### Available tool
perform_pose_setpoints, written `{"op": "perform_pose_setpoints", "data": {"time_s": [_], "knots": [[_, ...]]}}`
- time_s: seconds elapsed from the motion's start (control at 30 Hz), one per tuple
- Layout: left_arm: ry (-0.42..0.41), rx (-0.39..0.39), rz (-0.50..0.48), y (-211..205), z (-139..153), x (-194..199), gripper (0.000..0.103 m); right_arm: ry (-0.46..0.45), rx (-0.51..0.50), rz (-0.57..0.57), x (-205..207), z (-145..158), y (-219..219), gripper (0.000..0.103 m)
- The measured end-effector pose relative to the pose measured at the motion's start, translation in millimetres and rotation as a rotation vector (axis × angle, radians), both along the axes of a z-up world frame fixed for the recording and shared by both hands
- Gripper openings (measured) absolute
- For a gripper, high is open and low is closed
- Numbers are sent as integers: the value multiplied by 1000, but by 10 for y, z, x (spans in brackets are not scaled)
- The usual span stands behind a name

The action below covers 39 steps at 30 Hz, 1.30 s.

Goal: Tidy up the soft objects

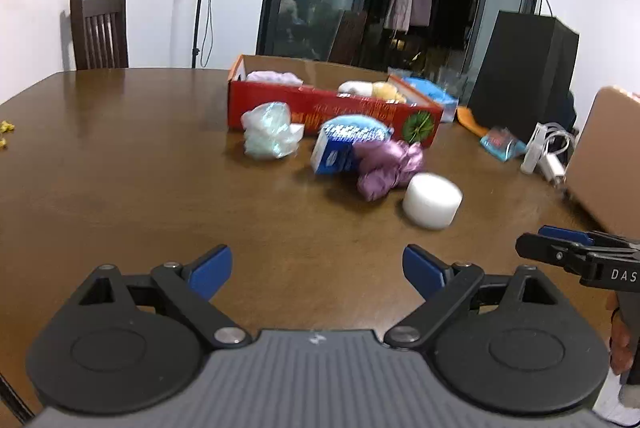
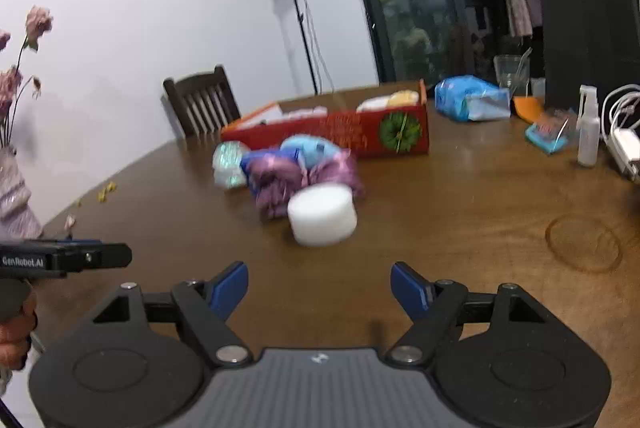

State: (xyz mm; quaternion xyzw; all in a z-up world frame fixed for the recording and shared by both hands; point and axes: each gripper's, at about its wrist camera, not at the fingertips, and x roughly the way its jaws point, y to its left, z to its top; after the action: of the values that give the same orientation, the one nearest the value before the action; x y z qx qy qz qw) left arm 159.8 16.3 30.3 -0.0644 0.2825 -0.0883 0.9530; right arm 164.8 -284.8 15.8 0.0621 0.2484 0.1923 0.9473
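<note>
A red cardboard box (image 1: 320,103) (image 2: 340,129) stands mid-table and holds a lilac cloth (image 1: 274,77) and white and yellow soft items (image 1: 372,89). In front of it lie a pale green plastic-wrapped bundle (image 1: 268,129) (image 2: 228,163), a blue tissue pack (image 1: 344,143) (image 2: 310,147), a purple cloth (image 1: 386,169) (image 2: 280,183) and a white foam cylinder (image 1: 432,201) (image 2: 322,214). My left gripper (image 1: 318,270) is open and empty, well short of them. My right gripper (image 2: 320,286) is open and empty, just short of the cylinder; it also shows in the left wrist view (image 1: 560,248).
The wooden table (image 1: 120,167) carries a blue bag (image 2: 470,97), a spray bottle (image 2: 588,131), a white charger with cables (image 2: 624,143), a glass (image 2: 510,67) and a vase of flowers (image 2: 14,187). A dark chair (image 1: 100,29) stands behind.
</note>
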Motion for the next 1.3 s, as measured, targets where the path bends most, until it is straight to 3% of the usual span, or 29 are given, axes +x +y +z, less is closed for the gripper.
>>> {"op": "perform_pose_setpoints", "data": {"time_s": [0.13,0.3,0.33,0.4,0.47,0.57,0.6,0.67,0.83,0.93,1.1,1.2,1.3], "knots": [[-21,-72,-29,-107,2,221,92,-25,33,3,137,103,17,76],[-87,-126,-37,-362,73,772,77,-5,45,-10,801,161,97,64],[-76,-126,-47,-406,60,915,73,-3,48,-13,967,169,112,64],[-21,-124,-80,-479,-8,1159,56,12,50,-11,1247,150,152,63],[39,-123,-113,-539,-134,1330,48,56,41,-16,1522,79,201,61],[96,-117,-121,-552,-341,1444,46,108,41,17,1819,-50,280,52],[113,-118,-119,-543,-398,1478,45,129,42,29,1883,-97,298,44],[105,-129,-126,-511,-456,1509,44,155,63,56,1975,-182,308,41],[98,-132,-140,-515,-475,1504,33,172,108,104,2007,-263,275,25],[107,-157,-140,-479,-463,1524,31,156,95,111,1992,-264,306,21],[72,-135,-168,-503,-381,1453,24,127,82,116,1954,-209,317,18],[11,-110,-196,-530,-203,1240,23,62,59,116,1778,-40,341,17],[-19,-138,-230,-477,-33,956,23,1,65,111,1442,165,303,17]]}}
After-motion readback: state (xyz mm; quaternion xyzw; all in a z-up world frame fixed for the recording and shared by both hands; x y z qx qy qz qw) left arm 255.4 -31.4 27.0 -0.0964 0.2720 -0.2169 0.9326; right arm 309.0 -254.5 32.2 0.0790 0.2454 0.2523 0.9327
